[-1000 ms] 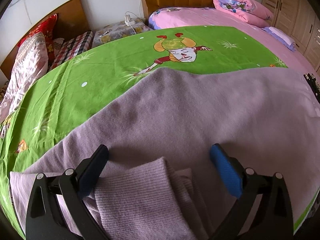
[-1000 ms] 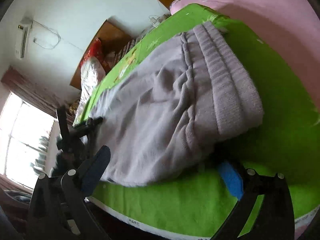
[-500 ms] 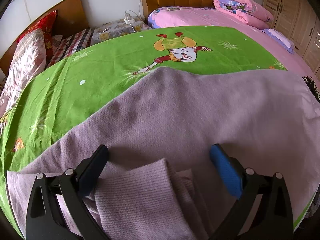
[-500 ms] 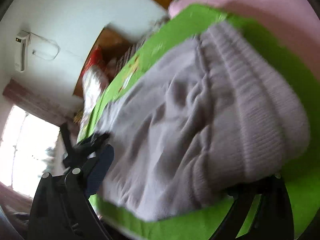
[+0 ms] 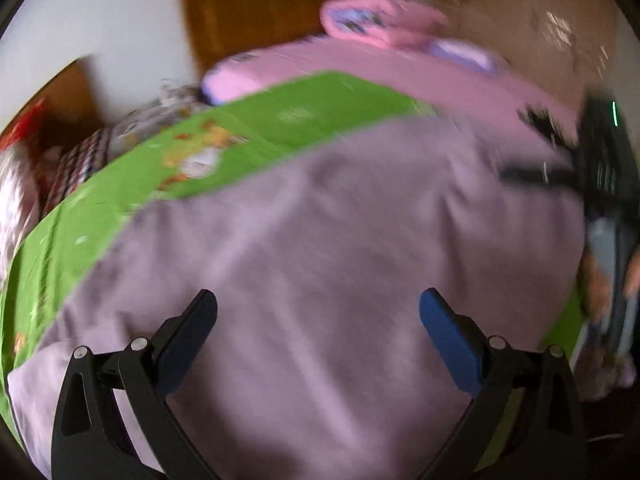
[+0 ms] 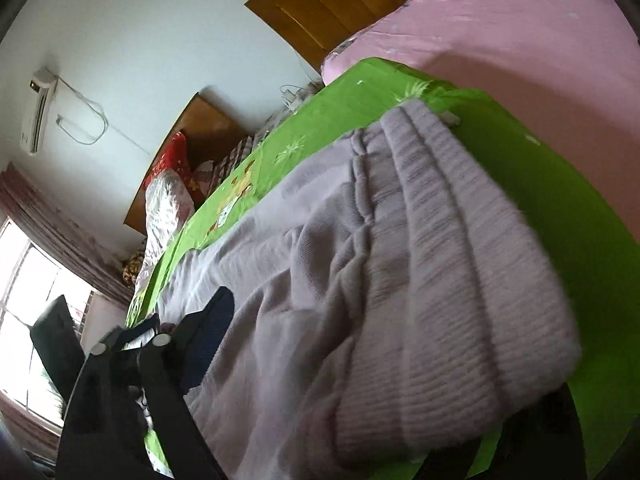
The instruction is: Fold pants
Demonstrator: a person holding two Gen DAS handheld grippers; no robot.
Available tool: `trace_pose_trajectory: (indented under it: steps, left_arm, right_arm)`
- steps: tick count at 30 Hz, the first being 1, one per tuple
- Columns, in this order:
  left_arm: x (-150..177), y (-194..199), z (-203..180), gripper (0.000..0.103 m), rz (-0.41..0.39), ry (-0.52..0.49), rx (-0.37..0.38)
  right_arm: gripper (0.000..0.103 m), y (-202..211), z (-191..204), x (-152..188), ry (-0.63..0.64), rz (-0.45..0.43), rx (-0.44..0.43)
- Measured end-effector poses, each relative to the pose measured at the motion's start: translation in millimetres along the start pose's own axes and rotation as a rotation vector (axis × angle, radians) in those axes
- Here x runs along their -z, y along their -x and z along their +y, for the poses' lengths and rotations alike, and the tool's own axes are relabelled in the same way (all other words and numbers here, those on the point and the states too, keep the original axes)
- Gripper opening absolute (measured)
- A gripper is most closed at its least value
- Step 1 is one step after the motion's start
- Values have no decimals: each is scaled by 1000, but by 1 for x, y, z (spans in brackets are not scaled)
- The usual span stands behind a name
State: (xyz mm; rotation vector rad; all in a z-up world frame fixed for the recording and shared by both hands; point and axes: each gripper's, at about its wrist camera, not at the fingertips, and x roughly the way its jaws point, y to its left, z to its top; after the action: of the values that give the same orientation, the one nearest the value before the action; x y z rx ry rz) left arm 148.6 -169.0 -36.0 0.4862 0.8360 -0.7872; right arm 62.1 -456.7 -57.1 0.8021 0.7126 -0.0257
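Pale lilac knitted pants spread flat across a bright green cartoon-printed bed sheet, the ribbed waistband bunched at the end nearest the right wrist camera. Left gripper low over the lilac cloth, black and blue fingers spread wide with bare fabric between them, nothing pinched; whole left view smeared by motion blur. Right gripper tight against the waistband end, one dark finger lying over the cloth on the left, the other finger mostly hidden beneath the thick ribbed fold at lower right; fingers apart with the fold between, actual pinch impossible to tell. Beyond the green sheet, a pink bedspread, a brown wooden headboard, and a red patterned pillow against the white wall.
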Motion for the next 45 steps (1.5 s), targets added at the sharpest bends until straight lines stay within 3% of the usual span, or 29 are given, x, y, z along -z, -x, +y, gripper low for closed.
trace_pose_trajectory:
  steps: [2,6,23,25,29,32,34,36,37,38,41,42,45]
  left_arm:
    - [9,-13,-7,102,9,-11,-13]
    - [8,-18,13,102,36,87,83]
    - [14,-18,5,102,15,75,64]
    - [14,-18,6,102,15,76,65]
    - [13,-18,7,102,17,78,70]
    - [12,-15,11,101,21,95,87]
    - [15,8,32,95,-45,211,145]
    - [27,51,74,97,-182,391,343]
    - [36,69,95,97,-241,459,374]
    - [47,85,115,99,-290,518,367]
    - [89,120,179,101,-366,671,213]
    - [102,122,196,101,-344,710,168]
    - [136,101,225,98,-202,794,148]
  right_arm:
    - [90,-4,3,0,4,-5,3]
    - [90,-6,6,0,3,-22,16]
    - [90,-9,6,1,13,-35,25]
    - [81,-7,3,0,-3,-36,29]
    - [42,0,-20,-2,-130,-41,3]
    - [32,8,-19,0,-131,-79,15]
    - [31,15,-7,0,-144,-131,0]
    - [31,23,23,-4,-98,-176,1]
    - [31,26,47,-7,-22,-187,24]
    - [30,28,68,-8,38,-196,34]
    - [28,27,140,-6,249,-231,48]
    - [28,22,161,-5,308,-234,65]
    - [28,3,184,-7,323,-221,70]
